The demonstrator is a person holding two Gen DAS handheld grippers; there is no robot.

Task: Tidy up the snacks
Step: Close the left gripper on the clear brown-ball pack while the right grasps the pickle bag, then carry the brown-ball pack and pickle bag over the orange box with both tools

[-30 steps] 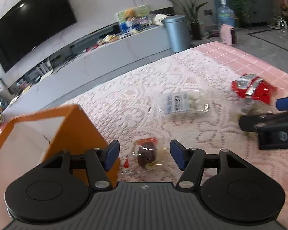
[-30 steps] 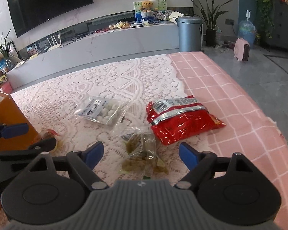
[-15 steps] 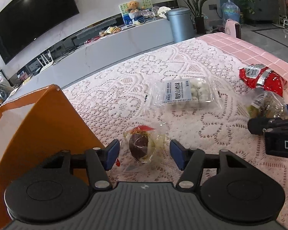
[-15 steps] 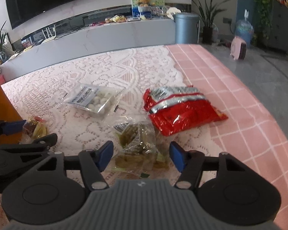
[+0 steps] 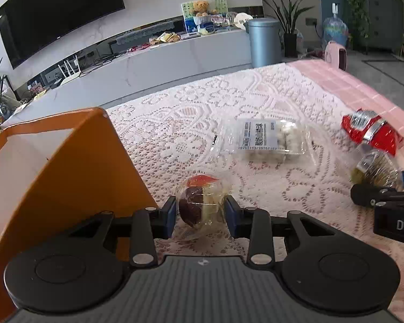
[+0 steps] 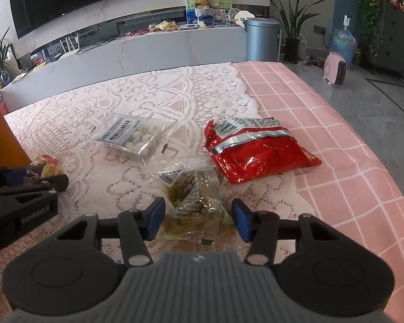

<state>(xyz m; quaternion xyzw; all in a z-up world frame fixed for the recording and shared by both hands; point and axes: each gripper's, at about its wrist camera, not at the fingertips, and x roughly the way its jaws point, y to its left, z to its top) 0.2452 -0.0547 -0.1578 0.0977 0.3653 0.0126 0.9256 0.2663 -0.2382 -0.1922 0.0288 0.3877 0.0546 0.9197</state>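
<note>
- Closing in, the left gripper (image 5: 199,216) had its blue fingers (image 5: 169,216) pressed against both sides of the clear-wrapped dark snack (image 5: 199,204), just beside the orange box (image 5: 75,177).
- The right gripper (image 6: 198,219) had been narrowing too; the green snack bag (image 6: 196,202) lay between its fingers on the lace-covered worktop (image 6: 175,97), gaps showing on both sides.

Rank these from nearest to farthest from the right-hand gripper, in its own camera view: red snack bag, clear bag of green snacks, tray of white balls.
From the right gripper:
1. Clear bag of green snacks, between its fingers.
2. Red snack bag, ahead to the right.
3. Tray of white balls, ahead to the left, slightly farther.
</note>
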